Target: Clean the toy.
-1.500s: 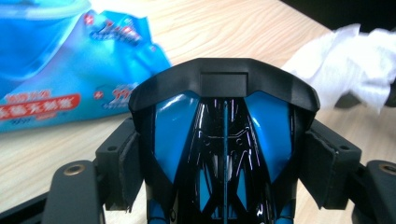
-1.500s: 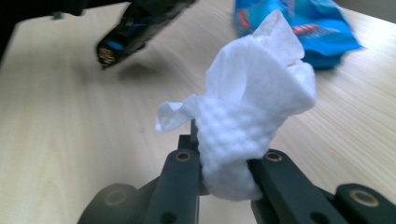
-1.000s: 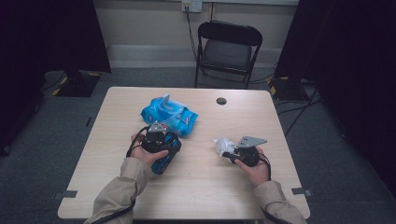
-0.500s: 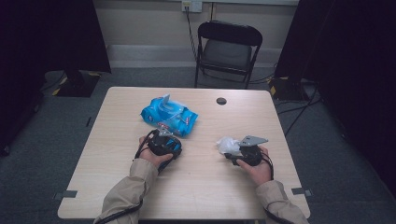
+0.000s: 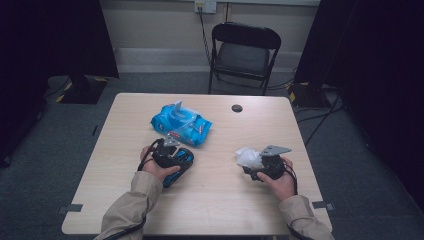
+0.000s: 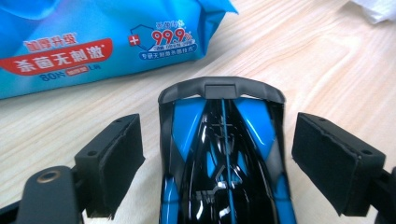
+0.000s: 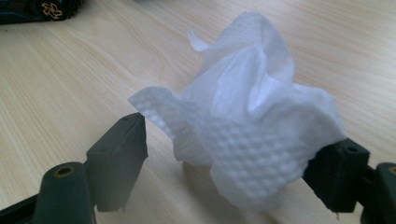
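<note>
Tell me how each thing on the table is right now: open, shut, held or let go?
Wipes pack: lying flat, lid flap up.
Toy car: on the table between open jaws, not gripped.
Wipe: crumpled, on the table, pads not pressing it.
Left gripper: open.
Right gripper: open, jaws just widened.
Folding chair: unfolded.
</note>
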{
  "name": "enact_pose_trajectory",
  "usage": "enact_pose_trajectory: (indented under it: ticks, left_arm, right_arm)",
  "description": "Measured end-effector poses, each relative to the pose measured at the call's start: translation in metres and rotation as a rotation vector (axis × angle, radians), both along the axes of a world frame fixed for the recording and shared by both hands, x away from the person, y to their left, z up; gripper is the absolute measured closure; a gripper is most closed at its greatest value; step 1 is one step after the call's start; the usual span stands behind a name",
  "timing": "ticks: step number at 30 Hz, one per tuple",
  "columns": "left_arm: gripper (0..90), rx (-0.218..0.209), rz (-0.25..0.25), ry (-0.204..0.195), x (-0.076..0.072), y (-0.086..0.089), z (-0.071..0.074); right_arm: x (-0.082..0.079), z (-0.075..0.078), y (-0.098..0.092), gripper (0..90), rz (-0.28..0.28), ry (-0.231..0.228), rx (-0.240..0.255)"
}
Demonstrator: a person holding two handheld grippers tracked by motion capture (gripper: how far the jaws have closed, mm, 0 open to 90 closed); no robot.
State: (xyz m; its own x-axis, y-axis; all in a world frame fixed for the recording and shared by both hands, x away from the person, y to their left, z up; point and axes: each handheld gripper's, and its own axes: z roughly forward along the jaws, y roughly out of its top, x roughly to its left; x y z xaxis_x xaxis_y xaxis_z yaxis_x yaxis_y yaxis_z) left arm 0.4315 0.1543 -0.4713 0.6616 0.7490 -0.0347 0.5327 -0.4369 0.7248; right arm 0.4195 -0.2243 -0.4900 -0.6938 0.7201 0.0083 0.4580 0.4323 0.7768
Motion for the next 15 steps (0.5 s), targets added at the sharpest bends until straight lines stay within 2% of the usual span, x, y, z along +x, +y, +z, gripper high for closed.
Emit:
enact_pose_trajectory:
  ticks: [2,7,10,11,15]
  left_arm:
    - [16.2,-0.009,-0.005,-0.009,-0.004,0.001,0.005]
    - [16.2,-0.033,-0.027,-0.02,-0.014,0.001,0.014]
    - [16.2,-0.059,-0.059,-0.031,-0.025,-0.004,0.021]
    - [16.3,-0.047,-0.073,-0.042,-0.027,-0.005,0.023]
    - [16.7,-0.06,-0.101,-0.055,-0.037,-0.011,0.028]
  right_arm:
    - [-0.001,0.002,-0.002,19.5,-0.008,0.004,-0.029]
    - [-0.002,0.005,-0.011,18.7,-0.026,0.021,-0.022]
    - [-0.004,0.005,-0.018,19.1,-0.044,0.027,-0.012]
    - [-0.005,0.005,-0.021,19.1,-0.053,0.033,-0.019]
    - [-0.011,0.004,-0.032,19.6,-0.054,0.04,-0.059]
